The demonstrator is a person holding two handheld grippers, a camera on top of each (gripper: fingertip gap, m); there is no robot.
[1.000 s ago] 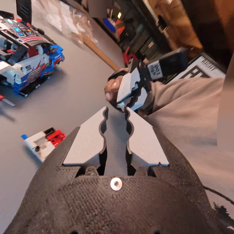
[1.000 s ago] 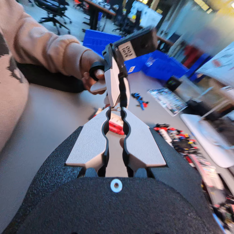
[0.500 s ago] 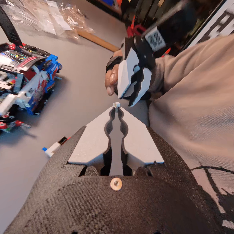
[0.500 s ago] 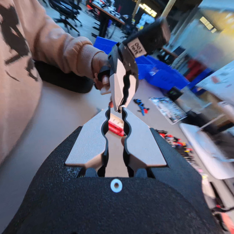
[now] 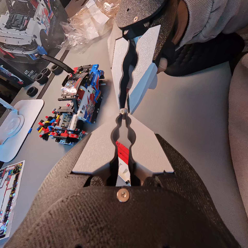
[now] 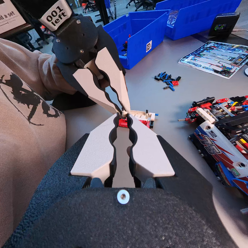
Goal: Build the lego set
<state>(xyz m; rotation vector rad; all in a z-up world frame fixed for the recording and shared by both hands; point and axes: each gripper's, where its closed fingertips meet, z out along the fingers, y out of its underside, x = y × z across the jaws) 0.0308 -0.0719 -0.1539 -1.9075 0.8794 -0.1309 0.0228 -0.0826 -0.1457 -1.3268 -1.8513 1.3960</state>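
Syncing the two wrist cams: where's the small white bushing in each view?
Left wrist view: small white bushing just above centre, pinched at the tips of the left gripper.
Right wrist view: bushing at centre, held by the left gripper reaching down from upper left.
Shared landmark: the race car model, left of centre in the left wrist view, at the right edge in the right.

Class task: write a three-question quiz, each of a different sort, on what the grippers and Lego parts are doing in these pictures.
1. True or false: the left gripper pinches the small white cylindrical Lego piece.
2. Which lies under the gripper tips: (a) the small red-and-white Lego subassembly, (b) the red, white and blue Lego race car, (c) the blue plastic bins?
3. Fill in: the right gripper is ___.

Key: 1 true; 2 a; 3 open.
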